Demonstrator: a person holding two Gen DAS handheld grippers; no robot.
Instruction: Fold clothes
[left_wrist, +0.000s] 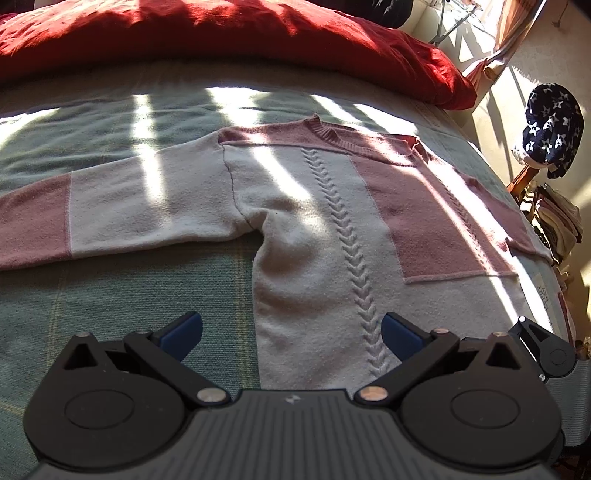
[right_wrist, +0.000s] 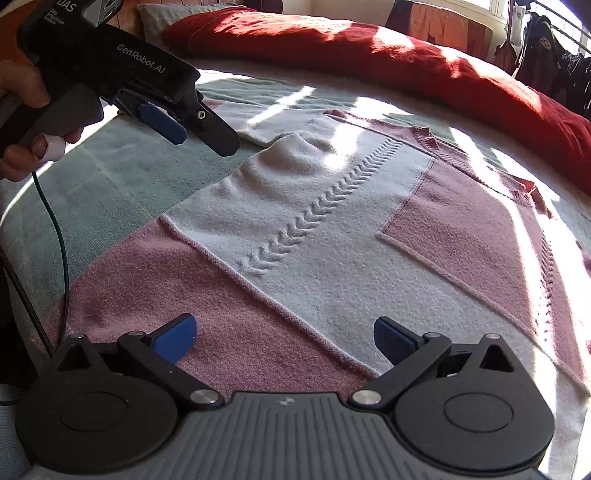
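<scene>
right gripper (right_wrist: 282, 338): jaws apart, empty, hovering over pink hem
left gripper (left_wrist: 291, 334): jaws apart, empty, near hem's left side
sweater (right_wrist: 332, 229): flat on bed, ahead of both tools
left sleeve (left_wrist: 110, 218): spread sideways
risk: soft knit may bunch; single-layer pinch would skew fold

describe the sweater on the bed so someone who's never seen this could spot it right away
Start at the bed with the pale green blanket and the long red pillow across its far end. The sweater lies flat just in front of that pillow, one sleeve stretched out sideways. It is the only knit there in cream and dusty pink blocks, with a raised braid running down its middle.
</scene>
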